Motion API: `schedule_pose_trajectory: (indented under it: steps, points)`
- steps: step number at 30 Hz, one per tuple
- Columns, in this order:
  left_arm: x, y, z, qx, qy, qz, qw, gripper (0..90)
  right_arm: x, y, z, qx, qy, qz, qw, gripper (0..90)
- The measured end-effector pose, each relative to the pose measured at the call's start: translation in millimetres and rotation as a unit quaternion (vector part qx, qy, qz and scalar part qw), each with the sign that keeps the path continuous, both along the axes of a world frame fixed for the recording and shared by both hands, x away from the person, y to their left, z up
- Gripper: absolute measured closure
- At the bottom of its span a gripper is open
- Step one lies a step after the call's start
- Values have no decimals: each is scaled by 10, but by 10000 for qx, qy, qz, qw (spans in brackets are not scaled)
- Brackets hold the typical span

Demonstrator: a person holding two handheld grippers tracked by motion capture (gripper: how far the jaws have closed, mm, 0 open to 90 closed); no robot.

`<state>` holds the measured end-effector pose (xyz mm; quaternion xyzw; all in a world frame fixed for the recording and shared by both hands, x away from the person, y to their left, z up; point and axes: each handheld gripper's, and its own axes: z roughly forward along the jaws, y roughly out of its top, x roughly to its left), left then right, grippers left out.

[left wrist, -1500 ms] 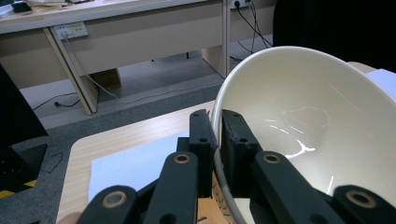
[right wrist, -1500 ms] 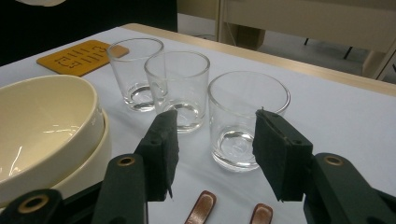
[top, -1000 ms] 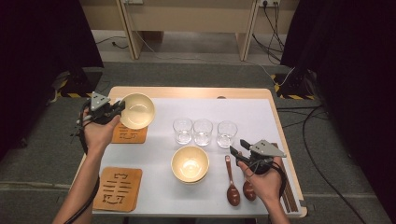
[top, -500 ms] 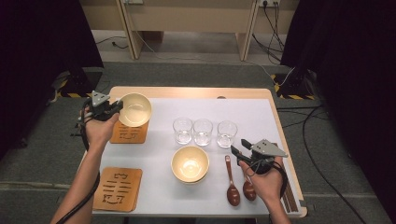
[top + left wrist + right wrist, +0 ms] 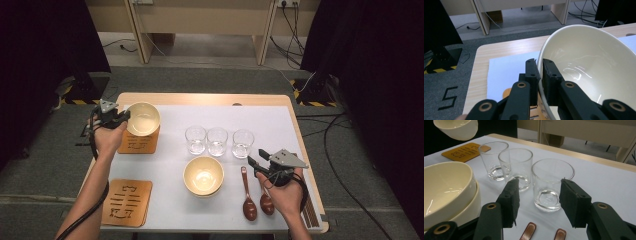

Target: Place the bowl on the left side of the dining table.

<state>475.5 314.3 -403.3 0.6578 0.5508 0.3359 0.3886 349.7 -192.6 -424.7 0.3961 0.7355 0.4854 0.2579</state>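
My left gripper (image 5: 120, 118) is clamped on the rim of the bowl (image 5: 143, 119): in the left gripper view one jaw sits outside the wall and the other inside, with the rim pinched between the fingers (image 5: 551, 75). The bowl (image 5: 594, 72) hangs off to the right of the jaws there, its cream inside facing the camera. From the high view I see it over the far coaster (image 5: 139, 142), at the table's far left corner; I cannot tell from there whether it touches. The right gripper view settles that: the bowl (image 5: 457, 128) hangs clear above that coaster (image 5: 465, 151).

My right gripper (image 5: 259, 165) has its jaws apart, nothing between the pads. Its own view looks past them at three glasses (image 5: 516, 167) in a row, the nearest framed by the open jaws but well beyond them, and the stacked bowls (image 5: 447, 187) at left. The high view adds two spoons (image 5: 248, 200) just beside my right hand and a second coaster (image 5: 127, 202) at the near left.
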Motion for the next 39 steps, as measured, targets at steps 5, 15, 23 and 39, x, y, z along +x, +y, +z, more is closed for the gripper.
schedule_pose_trajectory:
  steps: [5, 15, 23, 39]
  points:
    - [29, 35, -70, 60, 113, 70, 9999, 826, 6, 10, -14, -14, 9, 6, 10000, 507]
    - [66, 131, -235, 39, 346, 201, 9992, 826, 12, 14, -20, -58, 13, 19, 10000, 506]
    - [98, 171, -368, -56, 538, 277, 9982, 825, 12, 13, -27, -18, 37, 10, 10000, 507]
    - [177, 296, -518, -273, 892, 448, 9946, 817, 20, 1, -21, -34, 76, -1, 10000, 504]
